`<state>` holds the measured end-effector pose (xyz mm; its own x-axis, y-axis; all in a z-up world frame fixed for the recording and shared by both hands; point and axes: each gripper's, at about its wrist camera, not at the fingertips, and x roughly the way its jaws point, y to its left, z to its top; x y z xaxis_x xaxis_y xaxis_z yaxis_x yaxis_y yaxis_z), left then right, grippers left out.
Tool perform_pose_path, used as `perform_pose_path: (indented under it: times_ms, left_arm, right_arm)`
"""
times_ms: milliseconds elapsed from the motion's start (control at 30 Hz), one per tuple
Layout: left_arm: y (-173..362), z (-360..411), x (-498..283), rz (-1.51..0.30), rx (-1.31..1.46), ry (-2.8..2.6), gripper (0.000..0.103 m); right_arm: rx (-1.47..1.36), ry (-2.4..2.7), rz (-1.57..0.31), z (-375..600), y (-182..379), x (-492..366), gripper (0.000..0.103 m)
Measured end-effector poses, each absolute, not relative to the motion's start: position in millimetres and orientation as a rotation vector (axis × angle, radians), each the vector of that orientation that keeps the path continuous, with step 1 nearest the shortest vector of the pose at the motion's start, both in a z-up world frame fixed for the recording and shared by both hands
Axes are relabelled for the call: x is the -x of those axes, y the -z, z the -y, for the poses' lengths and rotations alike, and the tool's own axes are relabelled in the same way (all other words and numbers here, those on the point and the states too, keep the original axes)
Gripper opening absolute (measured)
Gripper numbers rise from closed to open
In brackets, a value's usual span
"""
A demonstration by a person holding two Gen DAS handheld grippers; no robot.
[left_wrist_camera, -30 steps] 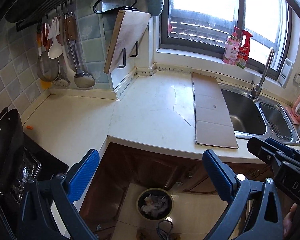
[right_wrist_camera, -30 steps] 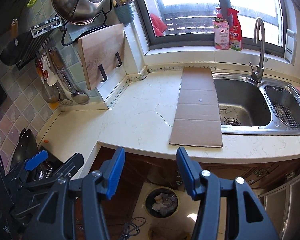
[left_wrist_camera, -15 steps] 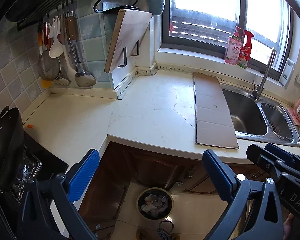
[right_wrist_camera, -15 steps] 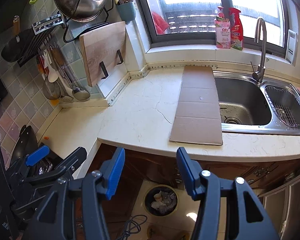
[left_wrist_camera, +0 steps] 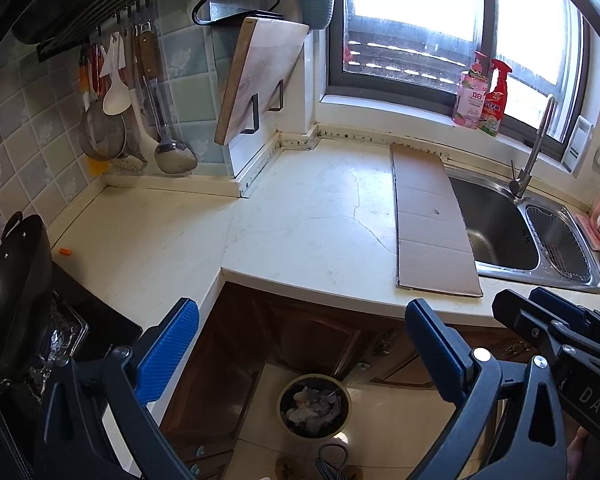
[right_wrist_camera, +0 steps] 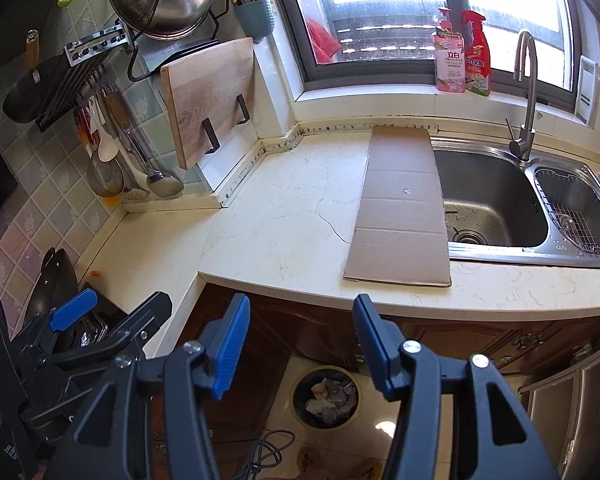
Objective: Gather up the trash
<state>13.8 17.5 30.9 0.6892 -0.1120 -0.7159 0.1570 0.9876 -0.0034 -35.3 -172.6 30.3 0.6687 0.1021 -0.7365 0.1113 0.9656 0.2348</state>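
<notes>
A round trash bin (left_wrist_camera: 314, 406) (right_wrist_camera: 326, 397) holding crumpled paper stands on the floor below the counter. A flat strip of brown cardboard (left_wrist_camera: 430, 220) (right_wrist_camera: 402, 208) lies on the cream countertop (left_wrist_camera: 300, 216) beside the sink. A tiny orange scrap (left_wrist_camera: 65, 252) (right_wrist_camera: 95, 273) rests near the stove. My left gripper (left_wrist_camera: 300, 328) hangs open over the counter edge, nothing between its blue pads. My right gripper (right_wrist_camera: 300, 320) is open too and empty. Each gripper shows at the edge of the other's view.
A steel sink (right_wrist_camera: 492, 200) with faucet (right_wrist_camera: 526, 92) and wire rack is at right. Two spray bottles (right_wrist_camera: 462, 54) stand on the windowsill. A black wok (left_wrist_camera: 8, 280) sits on the stove at left. Cutting board (right_wrist_camera: 208, 100) and utensils hang on the tiled wall. A cable (right_wrist_camera: 264, 452) lies on the floor.
</notes>
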Motion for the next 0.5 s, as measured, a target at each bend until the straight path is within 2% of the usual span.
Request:
perform_pose_path:
  times_ms: [500]
  left_arm:
    - [-30.7,-20.3,-8.8,-0.804,-0.046,0.136,0.102]
  right_arm:
    - [-0.266,-0.022,-0.852,170.7,-30.0,35.4,0.054]
